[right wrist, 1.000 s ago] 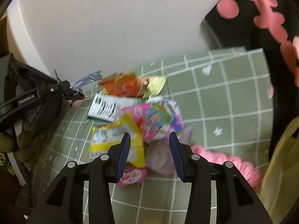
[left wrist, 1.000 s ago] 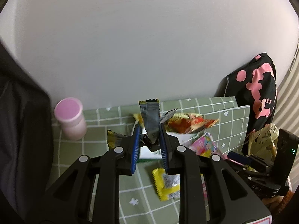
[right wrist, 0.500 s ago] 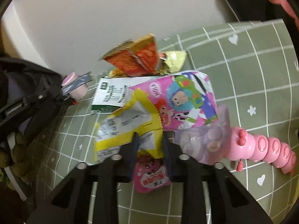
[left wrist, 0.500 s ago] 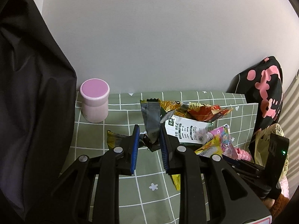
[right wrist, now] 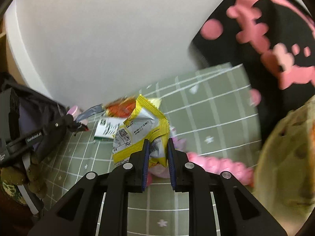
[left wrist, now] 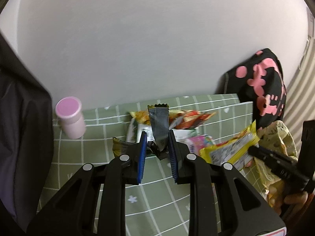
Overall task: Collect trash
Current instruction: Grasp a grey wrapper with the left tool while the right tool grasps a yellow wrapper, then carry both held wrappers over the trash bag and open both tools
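Right tongs [right wrist: 157, 147] clamped on yellow wrapper [right wrist: 137, 129], pinching its lower corner; wrapper is lifted off the desk, crumpled, silver back with print and barcode facing the right wrist camera. Same yellow wrapper [left wrist: 230, 149] shows in left wrist view, hanging from the right tongs [left wrist: 254, 148] at right, above the desk. Left tongs [left wrist: 157, 143] clamped on grey wrapper [left wrist: 159, 125], which stands upright between the blue pads [left wrist: 142, 153], serrated top edge up, crumpled dark end below the grip. Grey wrapper [right wrist: 89, 113] also visible from the right side, sticking out of the left tongs [right wrist: 78, 124]. Rest of the trash lies in a pile on the green checked cloth [left wrist: 88, 149] over the desk: orange wrapper [left wrist: 189, 118] at the back near the wall, white-green packet [left wrist: 141, 131] under it, pink cartoon wrapper [left wrist: 198, 141] just beside, a dark gold-edged wrapper [left wrist: 119, 147] left of the left tongs. Pink-lidded jar [left wrist: 70, 118] stands upright at back left, apart from the pile. Pink bead toy [right wrist: 216, 163] lies on the cloth right of the right tongs. Black bag with pink print [right wrist: 265, 39] at back right, against the wall. Yellowish plastic bag [right wrist: 285, 167] at far right, blurred.
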`<action>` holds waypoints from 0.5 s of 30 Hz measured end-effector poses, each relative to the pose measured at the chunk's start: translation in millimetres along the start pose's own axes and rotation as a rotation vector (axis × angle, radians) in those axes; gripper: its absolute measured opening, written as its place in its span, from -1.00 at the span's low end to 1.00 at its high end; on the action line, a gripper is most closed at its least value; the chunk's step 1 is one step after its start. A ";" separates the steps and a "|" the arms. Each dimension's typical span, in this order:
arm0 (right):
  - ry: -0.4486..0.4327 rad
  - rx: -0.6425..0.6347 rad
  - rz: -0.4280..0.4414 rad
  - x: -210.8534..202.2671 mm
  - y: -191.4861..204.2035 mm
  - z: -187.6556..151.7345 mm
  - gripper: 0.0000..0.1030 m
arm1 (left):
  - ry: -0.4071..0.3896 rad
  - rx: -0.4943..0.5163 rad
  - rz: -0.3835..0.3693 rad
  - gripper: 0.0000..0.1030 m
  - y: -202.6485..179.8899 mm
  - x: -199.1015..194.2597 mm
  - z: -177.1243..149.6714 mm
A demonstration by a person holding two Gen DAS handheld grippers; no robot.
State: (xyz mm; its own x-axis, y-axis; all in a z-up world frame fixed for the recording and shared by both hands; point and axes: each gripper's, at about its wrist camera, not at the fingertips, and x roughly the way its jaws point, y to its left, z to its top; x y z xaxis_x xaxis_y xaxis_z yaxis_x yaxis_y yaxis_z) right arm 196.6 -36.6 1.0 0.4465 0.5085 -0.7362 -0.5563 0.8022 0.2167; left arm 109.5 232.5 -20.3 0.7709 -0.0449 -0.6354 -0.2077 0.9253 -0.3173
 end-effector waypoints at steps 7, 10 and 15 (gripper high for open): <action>-0.066 -0.004 -0.102 -42.1 -17.5 13.3 -0.65 | -0.041 0.051 -0.068 -0.61 -33.4 -7.3 19.5; -0.090 0.002 -0.137 -58.1 -28.0 17.2 -0.65 | -0.049 0.077 -0.098 -0.61 -48.5 -4.8 26.0; -0.121 0.011 -0.209 -77.0 -42.4 21.5 -0.65 | -0.037 0.124 -0.169 -0.61 -77.9 6.4 38.6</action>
State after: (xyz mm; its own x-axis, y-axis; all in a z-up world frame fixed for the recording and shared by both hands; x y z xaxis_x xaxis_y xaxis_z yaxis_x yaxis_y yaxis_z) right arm 200.9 -103.0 62.3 0.6321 0.3640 -0.6841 -0.4354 0.8971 0.0750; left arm 153.8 174.7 27.6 0.8107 -0.1917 -0.5532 0.0005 0.9451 -0.3268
